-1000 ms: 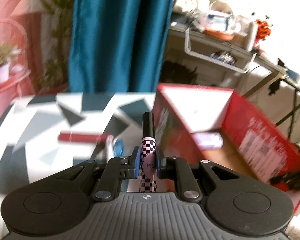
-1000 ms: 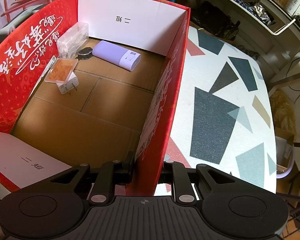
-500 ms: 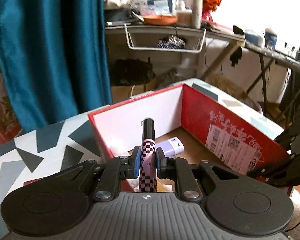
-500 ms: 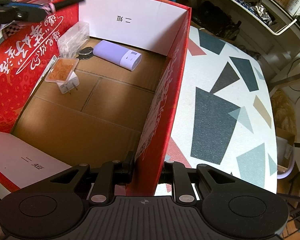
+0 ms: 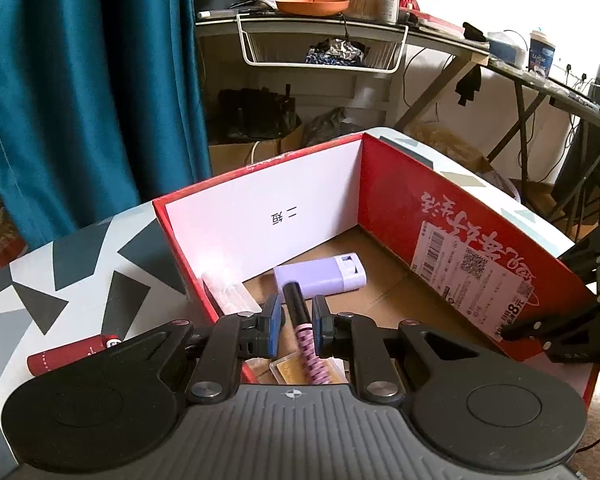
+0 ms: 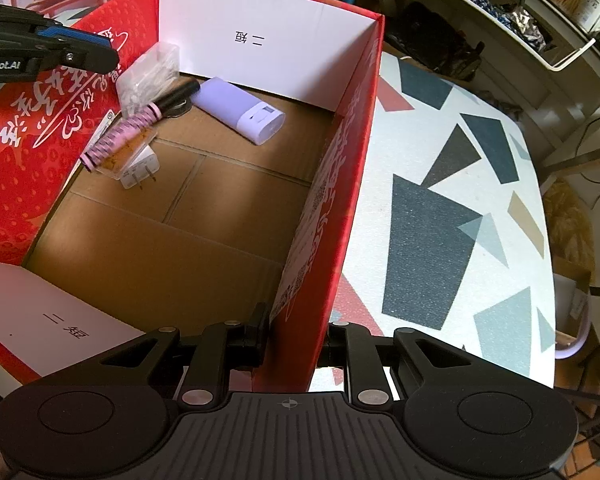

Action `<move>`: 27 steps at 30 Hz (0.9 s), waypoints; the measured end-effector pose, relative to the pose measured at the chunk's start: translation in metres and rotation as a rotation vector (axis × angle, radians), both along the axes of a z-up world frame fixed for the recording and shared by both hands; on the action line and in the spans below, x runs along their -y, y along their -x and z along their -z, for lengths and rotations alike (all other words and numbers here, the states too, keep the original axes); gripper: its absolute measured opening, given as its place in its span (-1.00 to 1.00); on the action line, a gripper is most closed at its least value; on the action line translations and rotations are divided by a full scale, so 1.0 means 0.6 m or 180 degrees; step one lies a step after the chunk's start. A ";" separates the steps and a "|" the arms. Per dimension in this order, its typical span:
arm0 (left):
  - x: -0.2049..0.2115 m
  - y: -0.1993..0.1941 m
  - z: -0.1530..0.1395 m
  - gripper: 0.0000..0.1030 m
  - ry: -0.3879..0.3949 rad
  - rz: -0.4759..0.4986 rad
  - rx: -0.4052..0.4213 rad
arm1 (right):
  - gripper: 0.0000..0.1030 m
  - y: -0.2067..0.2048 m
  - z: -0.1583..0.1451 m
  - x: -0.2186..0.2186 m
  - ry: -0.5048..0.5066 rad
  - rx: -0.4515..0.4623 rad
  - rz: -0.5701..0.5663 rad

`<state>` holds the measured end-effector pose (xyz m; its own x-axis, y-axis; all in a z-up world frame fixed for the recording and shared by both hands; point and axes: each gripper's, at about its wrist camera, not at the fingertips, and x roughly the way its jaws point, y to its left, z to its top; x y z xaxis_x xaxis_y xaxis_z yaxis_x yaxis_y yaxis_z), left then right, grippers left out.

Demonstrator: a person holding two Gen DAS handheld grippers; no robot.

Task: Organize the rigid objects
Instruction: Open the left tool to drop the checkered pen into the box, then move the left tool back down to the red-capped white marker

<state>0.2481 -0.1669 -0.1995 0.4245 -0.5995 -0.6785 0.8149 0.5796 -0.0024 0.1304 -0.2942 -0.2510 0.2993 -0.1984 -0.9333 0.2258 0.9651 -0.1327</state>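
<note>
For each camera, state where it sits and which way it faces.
Left wrist: sits on the left gripper, above the red box's left wall, facing in; its open fingers frame the pink checkered pen.
Right wrist: sits on the right gripper, clamped on the box's right wall, looking down along it.
Shared: box, pen, lavender case; each view also catches the other gripper.

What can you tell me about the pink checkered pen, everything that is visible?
The pen is slim, with a pink-and-black checkered barrel and a glossy black cap, plastic by its look. It lies tilted inside the red box, near a corner, resting across the orange-topped case, its cap end by the purple case. The left hand-held gripper is open above it and does not grip it.
</note>
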 end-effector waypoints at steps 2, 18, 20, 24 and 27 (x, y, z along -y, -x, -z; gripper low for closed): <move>-0.009 -0.003 -0.008 -0.60 0.0103 0.0001 -0.0025 | -0.65 0.000 0.000 0.000 -0.0001 0.0002 0.0003; -0.192 -0.079 -0.010 0.01 0.0489 -0.1256 -0.0095 | -0.64 0.004 0.000 0.001 -0.0015 0.0026 0.0009; -0.187 -0.084 0.009 0.01 0.0408 -0.1295 -0.0132 | -0.64 0.004 0.000 0.001 -0.0014 0.0025 0.0006; -0.160 -0.084 0.050 0.00 0.0073 -0.1278 -0.0083 | -0.64 0.004 0.000 0.002 -0.0012 0.0022 0.0004; -0.145 -0.083 0.080 -0.13 -0.0114 -0.1233 -0.0084 | -0.64 0.004 0.000 0.001 -0.0008 0.0015 -0.0003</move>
